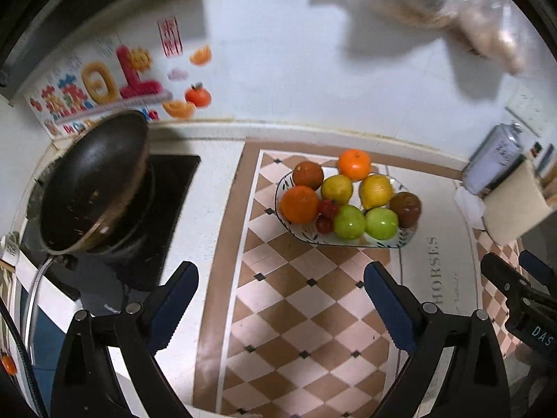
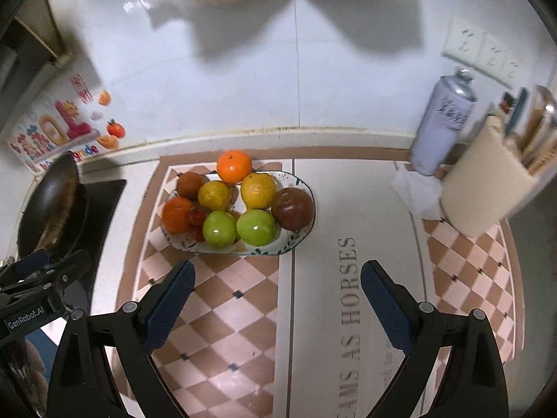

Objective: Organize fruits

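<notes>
A glass oval plate (image 1: 400,242) (image 2: 303,233) on the checkered mat holds piled fruit: oranges (image 1: 299,203) (image 2: 234,166), yellow citrus (image 1: 375,191) (image 2: 258,190), two green apples (image 1: 381,223) (image 2: 256,227), a dark red fruit (image 1: 405,208) (image 2: 291,208), a brown fruit (image 1: 308,175) and small red tomatoes (image 1: 329,208) (image 2: 196,216). My left gripper (image 1: 282,310) is open and empty, short of the plate. My right gripper (image 2: 276,310) is open and empty, just right of the plate's near side. Each gripper shows at the edge of the other's view.
A dark wok (image 1: 94,181) (image 2: 48,205) sits tilted on the black stove at left. A lilac spray can (image 2: 442,122) (image 1: 494,160), a beige utensil holder (image 2: 487,188) (image 1: 515,205) and a crumpled tissue (image 2: 416,191) stand at right. A tiled wall runs behind.
</notes>
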